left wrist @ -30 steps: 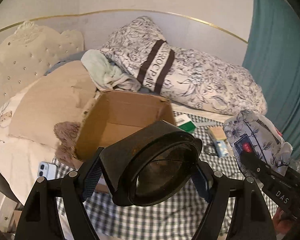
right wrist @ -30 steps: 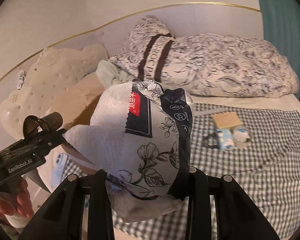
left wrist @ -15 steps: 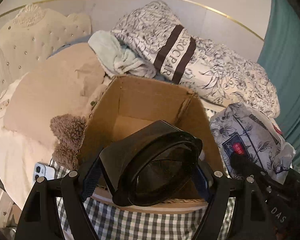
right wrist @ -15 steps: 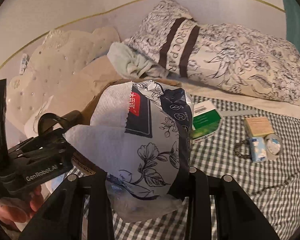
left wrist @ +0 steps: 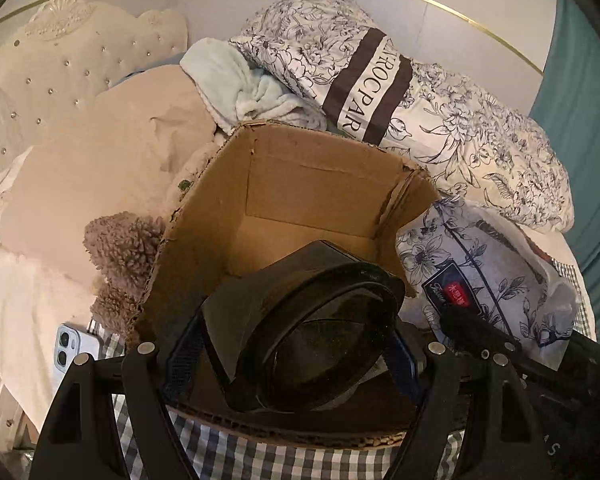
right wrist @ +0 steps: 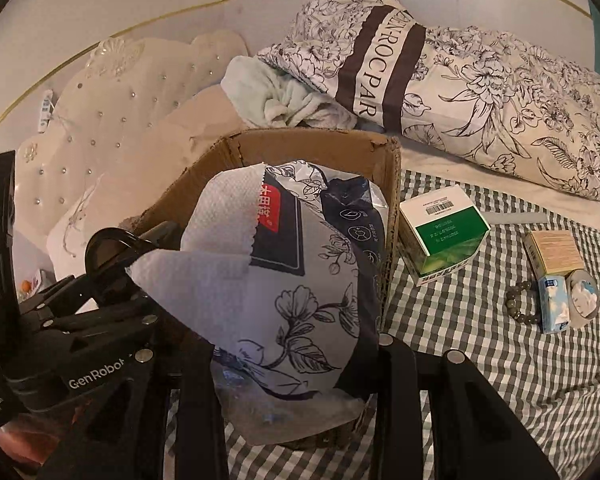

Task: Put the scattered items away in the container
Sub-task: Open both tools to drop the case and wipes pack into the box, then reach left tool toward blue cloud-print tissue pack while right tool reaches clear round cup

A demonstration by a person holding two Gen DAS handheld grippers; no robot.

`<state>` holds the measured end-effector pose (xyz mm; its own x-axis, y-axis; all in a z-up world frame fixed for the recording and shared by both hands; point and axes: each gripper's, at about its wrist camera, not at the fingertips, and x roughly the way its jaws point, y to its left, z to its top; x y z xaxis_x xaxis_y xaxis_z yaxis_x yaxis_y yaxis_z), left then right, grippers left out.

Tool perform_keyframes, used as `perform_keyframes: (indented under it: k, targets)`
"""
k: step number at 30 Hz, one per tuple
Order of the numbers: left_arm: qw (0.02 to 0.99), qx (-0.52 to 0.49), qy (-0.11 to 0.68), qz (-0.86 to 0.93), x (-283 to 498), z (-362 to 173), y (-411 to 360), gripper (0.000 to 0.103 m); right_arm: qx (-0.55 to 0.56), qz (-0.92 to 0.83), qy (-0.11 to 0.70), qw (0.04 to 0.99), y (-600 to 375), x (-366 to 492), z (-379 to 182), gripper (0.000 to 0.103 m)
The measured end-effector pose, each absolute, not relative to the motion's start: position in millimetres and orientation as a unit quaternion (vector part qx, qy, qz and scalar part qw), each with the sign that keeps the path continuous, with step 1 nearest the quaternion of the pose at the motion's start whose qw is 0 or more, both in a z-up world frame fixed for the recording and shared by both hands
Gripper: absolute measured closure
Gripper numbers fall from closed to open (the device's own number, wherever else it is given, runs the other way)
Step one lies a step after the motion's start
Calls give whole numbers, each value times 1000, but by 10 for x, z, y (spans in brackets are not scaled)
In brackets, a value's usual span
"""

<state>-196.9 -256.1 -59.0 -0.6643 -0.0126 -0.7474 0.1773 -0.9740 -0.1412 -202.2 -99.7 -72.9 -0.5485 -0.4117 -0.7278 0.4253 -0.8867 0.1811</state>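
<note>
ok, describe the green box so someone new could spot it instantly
Start at the open cardboard box on the checked bedspread. Just outside its right wall, on the fabric, lies the green box. Among the smaller items further right, it alone has a white barcode label on top and green leaf-printed sides.

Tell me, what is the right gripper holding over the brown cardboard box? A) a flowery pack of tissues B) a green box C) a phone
A: the right gripper clamps the white-and-navy flowery plastic tissue pack above the brown cardboard box.
</note>
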Motion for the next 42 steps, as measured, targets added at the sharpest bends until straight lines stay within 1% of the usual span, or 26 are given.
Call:
perform_keyframes:
  k: [3, 5, 6, 7, 8, 9, 10, 11, 16, 19, 29, 36, 42]
  targets:
    - [54, 407, 100, -906, -1998, -604, -2561, 22, 411, -879, -1, 242, -986, -2056, -752, 69]
    - [53, 405, 98, -907, -2008, -599, -2564, 21, 399, -885, -2, 241, -972, -2053, -739, 63]
    - [57, 405, 97, -908, -2008, -600, -2568, 16, 395, -888, -1, 236, -963, -2045, -729, 61]
    - [69, 404, 92, -907, -2008, -598, -2577, 4, 392, -891, 0, 232, -958, -2037, -718, 57]
    - [89, 403, 87, -907, -2004, -594, -2599, 0, 386, -894, -3, 228, -933, -2031, -703, 53]
    - [97, 401, 86, -907, -1995, -587, -2612, 0, 383, -895, -8, 228, -916, -2032, -689, 50]
    - [86, 402, 93, -907, -1988, -577, -2619, 0, 380, -896, -16, 231, -894, -2031, -670, 43]
    - [80, 404, 97, -906, -1989, -564, -2621, 0, 376, -896, -20, 233, -882, -2031, -648, 43]
    - [79, 399, 100, -908, -1940, -447, -2576, 0, 351, -906, -18, 237, -845, -1971, -472, 42]
    - [83, 391, 96, -912, -1888, -358, -2544, 0, 342, -906, -30, 246, -792, -1940, -384, 41]
    - [74, 369, 79, -923, -1642, -44, -2329, 0, 317, -918, -63, 230, -443, -1795, -127, 41]
    - [50, 370, 85, -924, -1459, -33, -2013, 0, 307, -928, -88, 191, 202, -1592, -128, 40]
    - [10, 382, 89, -920, -1389, -191, -1411, 0, 319, -930, -117, 138, 1009, -1427, -317, 40]
